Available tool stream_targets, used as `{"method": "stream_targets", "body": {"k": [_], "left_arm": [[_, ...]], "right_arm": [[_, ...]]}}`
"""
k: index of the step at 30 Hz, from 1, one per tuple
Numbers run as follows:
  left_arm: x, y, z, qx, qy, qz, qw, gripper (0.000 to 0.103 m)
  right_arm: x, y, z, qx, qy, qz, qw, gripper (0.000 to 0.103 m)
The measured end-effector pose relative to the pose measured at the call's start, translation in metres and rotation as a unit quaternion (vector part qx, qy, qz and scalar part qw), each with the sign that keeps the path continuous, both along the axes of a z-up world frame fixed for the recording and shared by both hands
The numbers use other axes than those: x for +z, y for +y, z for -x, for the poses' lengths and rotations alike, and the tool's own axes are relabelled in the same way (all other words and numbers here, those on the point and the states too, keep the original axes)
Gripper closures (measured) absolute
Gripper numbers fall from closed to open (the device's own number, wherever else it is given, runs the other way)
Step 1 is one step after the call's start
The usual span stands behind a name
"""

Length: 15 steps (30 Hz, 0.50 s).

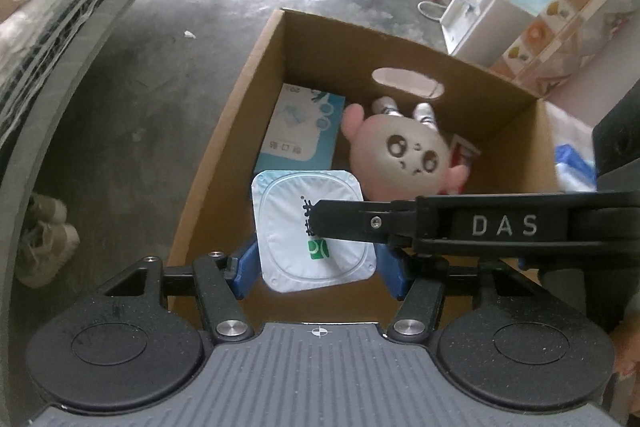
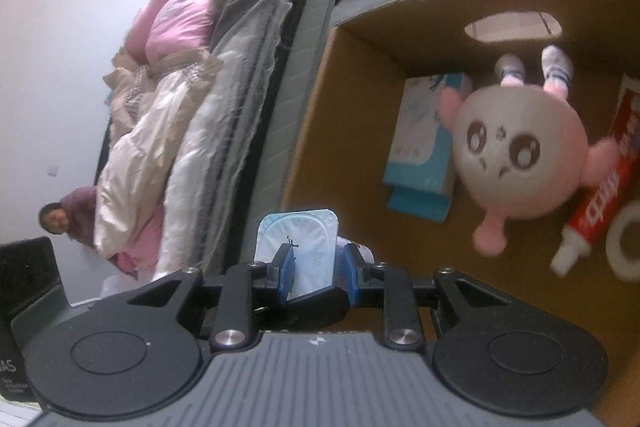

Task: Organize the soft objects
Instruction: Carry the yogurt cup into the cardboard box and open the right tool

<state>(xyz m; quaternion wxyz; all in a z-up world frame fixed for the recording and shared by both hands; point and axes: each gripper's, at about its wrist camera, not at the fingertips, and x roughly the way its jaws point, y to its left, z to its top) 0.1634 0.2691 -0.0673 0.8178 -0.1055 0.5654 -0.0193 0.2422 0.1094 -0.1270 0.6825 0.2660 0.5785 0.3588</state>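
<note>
A white foil-lidded cup (image 1: 314,231) sits between the blue pads of my left gripper (image 1: 320,267), held over the near end of an open cardboard box (image 1: 224,131). My right gripper (image 2: 316,273) reaches in from the right and its finger (image 1: 360,221) lies across the cup's lid; in the right wrist view its pads close on the cup (image 2: 298,243). Inside the box lie a round pink plush doll (image 1: 404,155), a blue tissue pack (image 1: 300,131) and a red toothpaste tube (image 2: 600,195).
The box stands on a grey concrete floor (image 1: 160,87). A bed with piled bedding (image 2: 180,107) runs along the left. Shoes (image 1: 44,239) lie at the left. A white water dispenser (image 1: 480,15) and bottles stand at the back right. A white tape roll (image 2: 628,243) lies in the box.
</note>
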Motion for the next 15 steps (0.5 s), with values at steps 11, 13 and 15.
{"method": "stream_targets", "body": {"k": [11, 13, 15], "left_arm": [[-0.031, -0.004, 0.005, -0.018, 0.037, -0.025, 0.9989, 0.033], [-0.027, -0.001, 0.008, -0.015, 0.033, -0.021, 0.9991, 0.033], [-0.023, 0.002, 0.010, -0.008, 0.025, -0.021, 0.9994, 0.033]], "right_arm": [[-0.052, 0.002, 0.010, 0.009, -0.015, 0.063, 0.998, 0.075], [-0.057, 0.001, 0.009, 0.001, -0.011, 0.065, 0.998, 0.075], [-0.060, 0.003, 0.007, -0.005, -0.005, 0.059, 0.998, 0.075]]}}
